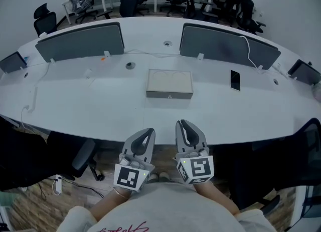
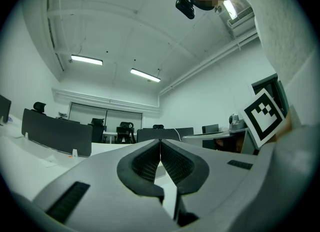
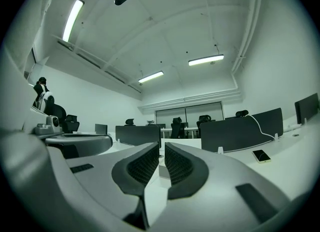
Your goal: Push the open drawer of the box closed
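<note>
**Head view counts one box, two grippers held off the desk**

Head view takes in the whole layout: one box at the middle of the curved white desk, its drawer front turned toward the person, though how far out the drawer stands cannot be told. One phone lies to the box's right, and two grey divider screens stand behind. The left gripper and right gripper hover side by side at the desk's near edge, well apart from the box.

Only the gripper views show the jaws. The left gripper's pads meet at the tips, with nothing between them. The right gripper's pads stand a narrow slit apart, empty, with the box showing far off through the gap.
</note>
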A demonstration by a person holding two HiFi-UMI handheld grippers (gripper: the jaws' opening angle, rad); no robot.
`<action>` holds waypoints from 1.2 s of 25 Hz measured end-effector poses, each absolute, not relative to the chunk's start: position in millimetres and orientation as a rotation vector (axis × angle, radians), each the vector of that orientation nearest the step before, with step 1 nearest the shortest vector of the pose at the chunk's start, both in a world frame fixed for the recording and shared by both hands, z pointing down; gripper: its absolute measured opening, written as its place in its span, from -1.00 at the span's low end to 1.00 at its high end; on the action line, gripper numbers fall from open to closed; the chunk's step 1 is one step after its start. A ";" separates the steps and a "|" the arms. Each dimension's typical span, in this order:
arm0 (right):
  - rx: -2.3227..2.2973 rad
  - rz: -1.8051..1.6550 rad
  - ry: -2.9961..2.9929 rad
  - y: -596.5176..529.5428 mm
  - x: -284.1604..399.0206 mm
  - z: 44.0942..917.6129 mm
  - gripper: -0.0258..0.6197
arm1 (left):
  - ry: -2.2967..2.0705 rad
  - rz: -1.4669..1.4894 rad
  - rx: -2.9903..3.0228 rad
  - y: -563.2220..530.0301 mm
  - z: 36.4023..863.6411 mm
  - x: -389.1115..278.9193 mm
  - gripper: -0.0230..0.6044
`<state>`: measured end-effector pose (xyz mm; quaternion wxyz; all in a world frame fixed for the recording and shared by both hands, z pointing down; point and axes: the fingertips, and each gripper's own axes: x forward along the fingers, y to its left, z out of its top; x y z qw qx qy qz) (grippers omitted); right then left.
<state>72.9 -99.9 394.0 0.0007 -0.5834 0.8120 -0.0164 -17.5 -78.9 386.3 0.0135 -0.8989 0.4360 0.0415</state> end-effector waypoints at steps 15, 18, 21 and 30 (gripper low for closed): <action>-1.729 0.062 2.616 -74.5 68.4 375.9 -0.81 | 1.328 0.080 -2.827 -80.0 390.4 -7.4 -0.90; -1.715 0.054 2.608 -72.1 69.0 371.3 -0.81 | 1.325 0.079 -2.830 -80.3 390.2 -5.8 -0.90; -1.704 0.052 2.606 -72.0 68.7 369.8 -0.82 | 1.316 0.081 -2.829 -81.2 390.0 -4.7 -0.90; -1.696 0.077 2.606 -74.6 68.0 370.0 -0.85 | 1.317 0.073 -2.834 -83.0 391.2 -6.0 -0.90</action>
